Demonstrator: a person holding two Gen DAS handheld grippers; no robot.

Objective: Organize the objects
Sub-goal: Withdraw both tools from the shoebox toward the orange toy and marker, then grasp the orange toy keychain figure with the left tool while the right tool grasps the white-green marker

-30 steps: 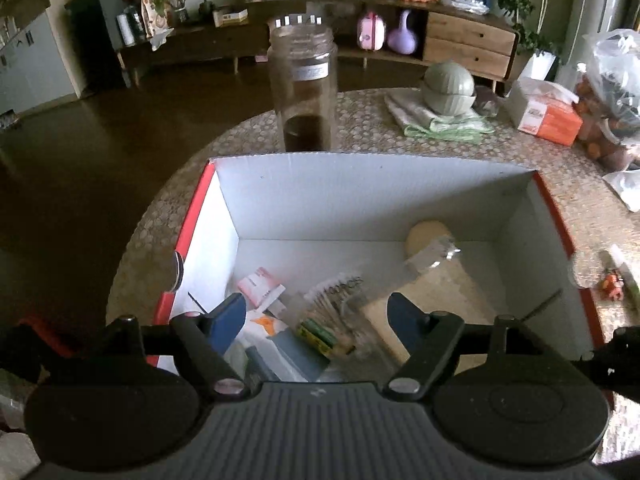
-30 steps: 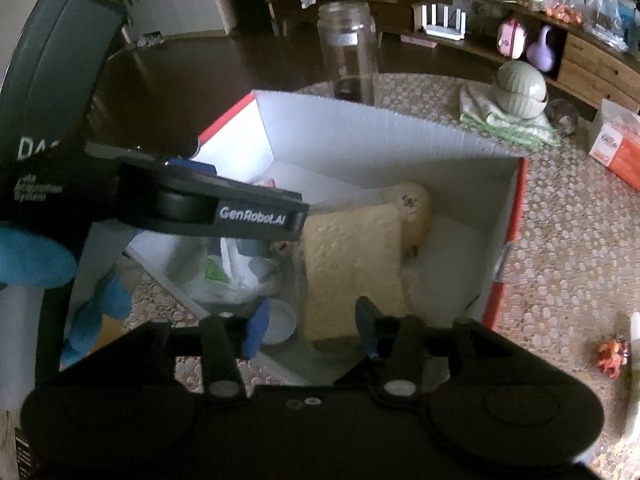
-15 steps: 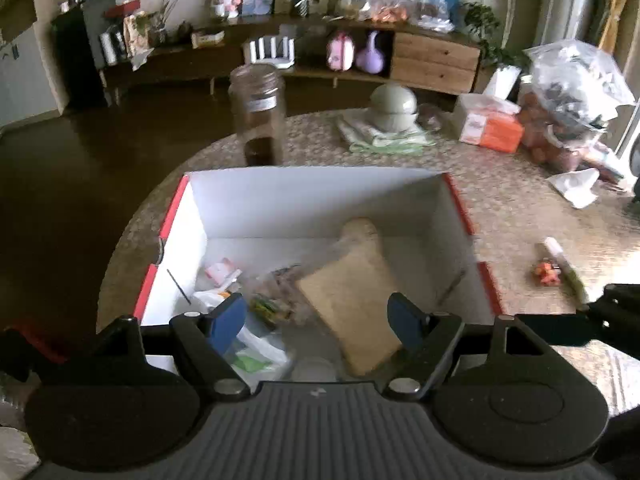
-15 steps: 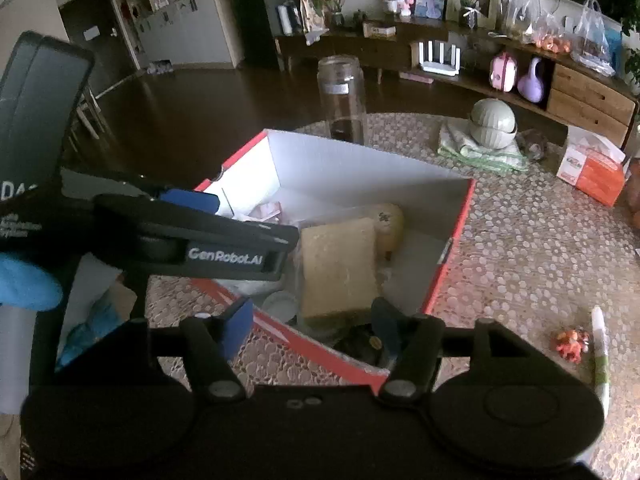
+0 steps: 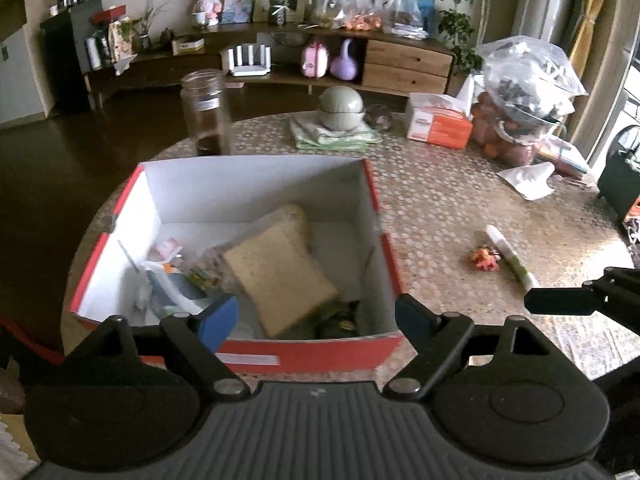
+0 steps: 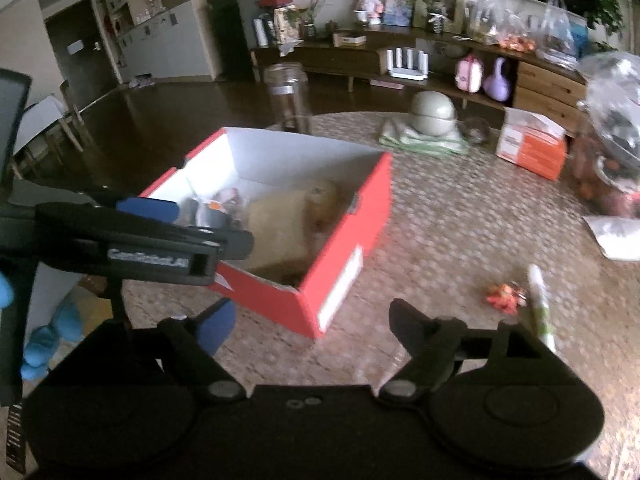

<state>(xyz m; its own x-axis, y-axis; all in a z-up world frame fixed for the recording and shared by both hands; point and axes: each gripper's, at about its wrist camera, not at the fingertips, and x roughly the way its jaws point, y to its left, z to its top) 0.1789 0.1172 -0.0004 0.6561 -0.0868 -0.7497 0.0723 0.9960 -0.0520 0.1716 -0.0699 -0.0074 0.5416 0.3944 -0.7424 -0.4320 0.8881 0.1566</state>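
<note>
Table cluttered; box already packed. Both grippers, left and right, just opened wide, nothing held. Toy and tube lie touching: both could be caught, or the tube rolled away.

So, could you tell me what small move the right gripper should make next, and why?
Probably move the right gripper, open and empty, right toward the small orange item and white tube: both lie loose on the table, outside the red box.
</note>
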